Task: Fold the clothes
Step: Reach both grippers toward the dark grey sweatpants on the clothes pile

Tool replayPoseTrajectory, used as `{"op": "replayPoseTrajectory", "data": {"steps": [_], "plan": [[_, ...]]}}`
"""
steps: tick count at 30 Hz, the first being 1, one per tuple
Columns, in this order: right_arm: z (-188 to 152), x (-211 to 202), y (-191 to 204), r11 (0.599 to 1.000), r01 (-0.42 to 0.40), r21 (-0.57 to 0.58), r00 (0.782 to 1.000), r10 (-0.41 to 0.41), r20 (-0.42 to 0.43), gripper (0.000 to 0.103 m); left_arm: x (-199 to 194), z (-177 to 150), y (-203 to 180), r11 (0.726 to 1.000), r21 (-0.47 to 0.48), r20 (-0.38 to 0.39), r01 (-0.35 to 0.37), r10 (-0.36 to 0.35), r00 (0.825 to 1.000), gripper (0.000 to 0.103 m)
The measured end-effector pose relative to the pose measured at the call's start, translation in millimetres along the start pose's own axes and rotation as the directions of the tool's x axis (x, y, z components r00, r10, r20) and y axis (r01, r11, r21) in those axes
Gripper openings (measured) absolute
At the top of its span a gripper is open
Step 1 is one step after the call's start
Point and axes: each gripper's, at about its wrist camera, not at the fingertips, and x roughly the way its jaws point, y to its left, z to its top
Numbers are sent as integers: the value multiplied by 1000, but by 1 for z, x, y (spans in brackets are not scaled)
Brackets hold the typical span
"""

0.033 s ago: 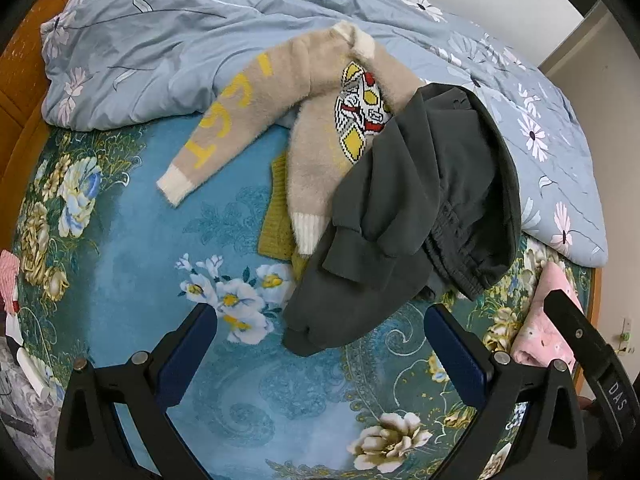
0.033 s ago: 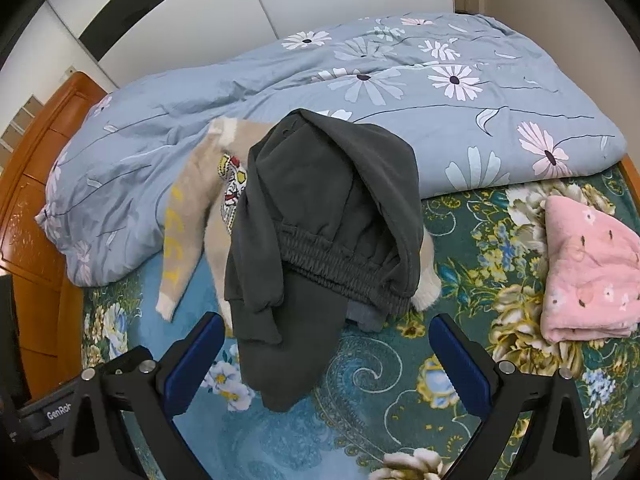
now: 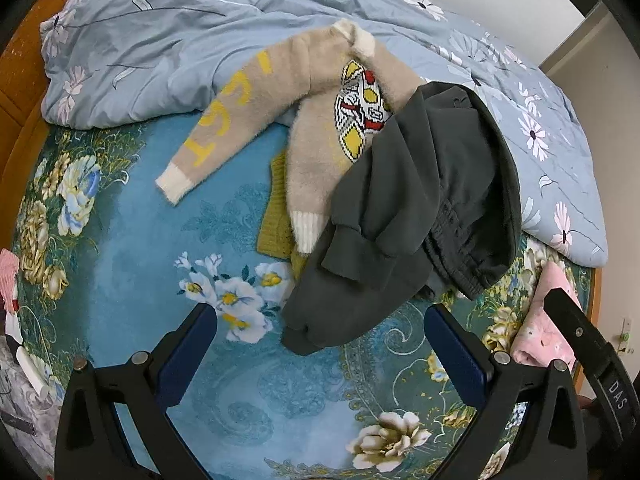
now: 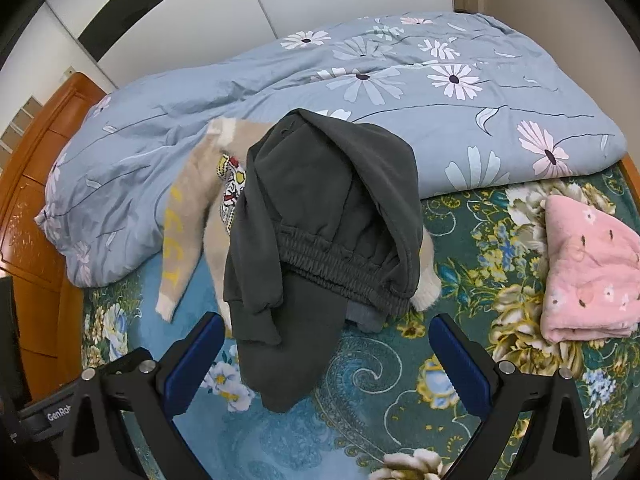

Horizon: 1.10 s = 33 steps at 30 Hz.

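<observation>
A dark grey garment with an elastic waistband [image 3: 420, 208] lies crumpled on a beige sweater with yellow letters and a cartoon face [image 3: 316, 128]; a mustard knit piece [image 3: 276, 216] peeks out beneath. The grey garment [image 4: 320, 248] and the sweater [image 4: 188, 232] also show in the right wrist view. My left gripper [image 3: 320, 332] is open and empty, just short of the grey garment's near end. My right gripper [image 4: 326, 344] is open, its fingers either side of that near end without touching.
All lies on a teal floral bedspread [image 3: 132, 248]. A bunched blue daisy quilt [image 4: 400, 92] fills the far side. A folded pink cloth [image 4: 588, 276] sits at the right. A wooden bed frame [image 4: 36, 200] runs along the left.
</observation>
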Motion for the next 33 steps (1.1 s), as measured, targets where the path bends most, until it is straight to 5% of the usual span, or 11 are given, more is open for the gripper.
{"op": "replayPoseTrajectory", "data": {"steps": [7,18,33], "plan": [[6,5,-3,1000,-12,-2,1000,12,23,103,5,-1,-10,1000,22,53,-4,3,999,103],[14,19,-11,999,-51,13,998,51,23,103,11,22,-23,999,17,34,-33,32,999,103],[24,29,-11,998,-65,-24,998,65,17,103,15,31,-30,1000,22,67,8,-10,998,103]]}}
